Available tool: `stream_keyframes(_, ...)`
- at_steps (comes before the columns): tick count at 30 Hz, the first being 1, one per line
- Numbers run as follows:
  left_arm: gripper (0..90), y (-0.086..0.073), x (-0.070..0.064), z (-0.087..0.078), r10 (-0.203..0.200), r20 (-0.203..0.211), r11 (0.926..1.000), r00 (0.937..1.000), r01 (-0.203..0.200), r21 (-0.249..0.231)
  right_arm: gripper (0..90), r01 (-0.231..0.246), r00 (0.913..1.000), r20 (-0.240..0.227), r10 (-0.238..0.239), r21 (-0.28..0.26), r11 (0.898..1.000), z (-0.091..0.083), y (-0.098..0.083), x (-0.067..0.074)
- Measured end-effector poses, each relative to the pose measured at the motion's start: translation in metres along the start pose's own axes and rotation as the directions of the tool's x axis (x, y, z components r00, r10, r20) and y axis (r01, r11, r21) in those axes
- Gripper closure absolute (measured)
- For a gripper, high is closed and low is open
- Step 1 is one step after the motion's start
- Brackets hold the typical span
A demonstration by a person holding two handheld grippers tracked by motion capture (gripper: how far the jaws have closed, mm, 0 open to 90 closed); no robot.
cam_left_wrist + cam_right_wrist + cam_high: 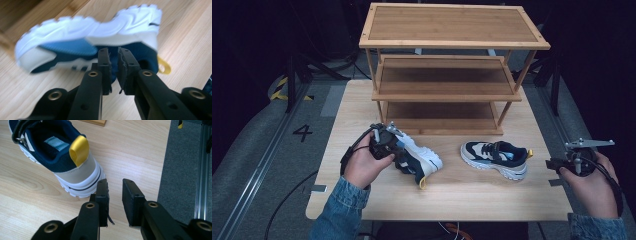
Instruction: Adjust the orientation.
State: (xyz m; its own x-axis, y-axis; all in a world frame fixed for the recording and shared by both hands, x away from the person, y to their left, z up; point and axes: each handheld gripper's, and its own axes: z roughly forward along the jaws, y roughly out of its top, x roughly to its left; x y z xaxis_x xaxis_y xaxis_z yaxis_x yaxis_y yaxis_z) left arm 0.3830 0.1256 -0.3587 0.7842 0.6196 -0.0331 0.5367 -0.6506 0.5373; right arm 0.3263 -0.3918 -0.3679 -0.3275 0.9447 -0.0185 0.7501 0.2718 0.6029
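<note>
Two shoes lay on a pale wooden table (362,100) that stood in a dark room, with grey floor (272,150) on either side, a metal rail running along the left and a "4" marked on the floor (302,132). At the far side of the table stood a three-tier wooden rack (447,70), its shelves bare. The left shoe (419,160), navy and cream with a thick white sole and a yellow heel loop, was tipped up at an angle near the table's middle; the left gripper (113,58), held in the person's left hand (362,167), had its jaws drawn close together on the navy collar of that shoe, whose sole faced the left gripper view's camera. The right shoe (494,159) sat flat on its sole just right of centre, well apart from the first, its heel toward the right edge. The right gripper (115,188), held in the right hand (587,187) beyond the table's right edge in the high view, had its jaws a narrow gap apart and holding nothing, just beside that shoe's heel. Denim sleeves (339,210) covered both forearms.
</note>
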Motion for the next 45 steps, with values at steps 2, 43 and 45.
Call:
stream_keyframes(2, 85.7, 0.005, -0.002, 0.004, 0.014, 0.016, 0.9999, 0.9998, -0.014, -0.001, 75.1, -0.01, 0.9999, 0.0, 0.01, -0.001, 1.0, -0.002, -0.004, -0.001)
stream_keyframes(43, 89.6, 0.053, 0.03, 0.059, -0.069, -0.137, 0.9963, 0.9882, 0.061, -0.06, 72.0, -0.013, 0.9997, -0.023, 0.013, 0.009, 1.0, 0.001, -0.009, 0.003)
stream_keyframes(45, 89.5, 0.059, 0.031, 0.064, -0.075, -0.137, 0.996, 0.9877, 0.067, -0.06, 71.9, -0.013, 0.9997, -0.022, 0.013, 0.007, 1.0, 0.0, -0.008, 0.003)
